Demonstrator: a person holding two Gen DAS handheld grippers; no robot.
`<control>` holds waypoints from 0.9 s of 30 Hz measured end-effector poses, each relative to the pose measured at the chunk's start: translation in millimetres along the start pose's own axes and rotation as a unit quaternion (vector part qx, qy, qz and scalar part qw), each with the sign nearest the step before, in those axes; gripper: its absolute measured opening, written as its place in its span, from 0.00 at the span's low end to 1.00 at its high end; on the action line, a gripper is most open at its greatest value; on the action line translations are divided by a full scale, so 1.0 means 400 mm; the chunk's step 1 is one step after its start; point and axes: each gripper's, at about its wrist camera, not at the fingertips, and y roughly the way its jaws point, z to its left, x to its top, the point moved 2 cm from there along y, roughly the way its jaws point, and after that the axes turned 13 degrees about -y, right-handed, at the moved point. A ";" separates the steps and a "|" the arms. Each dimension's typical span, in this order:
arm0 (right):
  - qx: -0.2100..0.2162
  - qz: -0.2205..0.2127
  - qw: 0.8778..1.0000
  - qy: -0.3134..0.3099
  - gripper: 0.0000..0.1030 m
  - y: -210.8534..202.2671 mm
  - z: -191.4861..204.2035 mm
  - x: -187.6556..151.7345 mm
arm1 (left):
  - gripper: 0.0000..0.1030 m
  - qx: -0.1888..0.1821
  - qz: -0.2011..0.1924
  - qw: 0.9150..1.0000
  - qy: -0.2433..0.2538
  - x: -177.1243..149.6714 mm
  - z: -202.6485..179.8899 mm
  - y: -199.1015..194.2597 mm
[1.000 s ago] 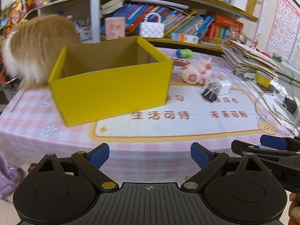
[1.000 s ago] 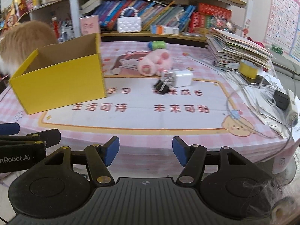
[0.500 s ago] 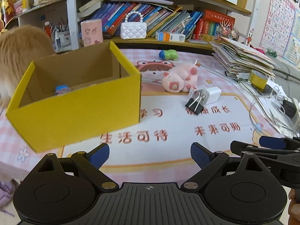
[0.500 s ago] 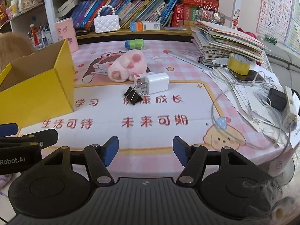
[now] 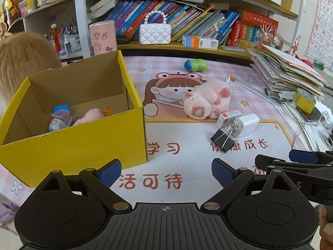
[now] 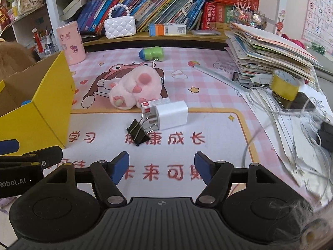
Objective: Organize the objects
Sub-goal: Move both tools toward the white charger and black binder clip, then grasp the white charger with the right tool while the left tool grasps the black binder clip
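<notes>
The table (image 5: pixel 187 68) carries a pink checked mat (image 6: pixel 208 87) with a cartoon girl and red characters printed on it. At its left stands the yellow box (image 5: pixel 72 152), open on top, with a small blue and grey toy (image 5: pixel 59 118), something pink and fluffy (image 5: pixel 88 118) and a bit of orange lying on its cardboard floor. At the right edge a tall pile of books and papers (image 6: pixel 268 52) leans over a yellow tape roll (image 6: pixel 284 87) and a tangle of white cables (image 6: pixel 291 137).

Near the middle of the mat lies a pink plush (image 6: pixel 135 89), paws up (its face is turned away in the right view). Just in front of it, touching or nearly so, sit a white charger (image 6: pixel 171 114) and a small white carton (image 6: pixel 155 105), and a black clip (image 6: pixel 137 132) rests against the charger's near corner with its wire handles raised. A green toy (image 6: pixel 153 53) lies well behind, near the shelf.

The left gripper (image 5: pixel 166 171) hangs low over the mat's near edge just beside the box corner, fingers spread wide with nothing between them. The right gripper (image 6: pixel 162 168) hovers in line with the clip, apart from it; its jaws have just been opening and stand parted, empty
</notes>
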 end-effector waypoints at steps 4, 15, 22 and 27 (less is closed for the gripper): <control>0.012 0.005 1.000 -0.008 0.69 0.029 -0.024 0.012 | 0.93 0.009 0.004 1.000 -0.007 0.006 -0.022 0.022; 0.037 0.034 0.998 -0.027 0.70 0.127 -0.063 0.026 | 0.93 0.045 0.028 0.998 -0.034 0.005 -0.041 0.083; 0.023 0.007 0.999 -0.032 0.71 0.178 -0.100 0.073 | 0.93 0.041 0.048 0.998 -0.031 0.006 -0.061 0.113; 0.030 0.011 0.998 -0.063 0.69 0.234 -0.103 0.093 | 0.93 0.040 0.063 0.997 -0.018 -0.001 -0.088 0.133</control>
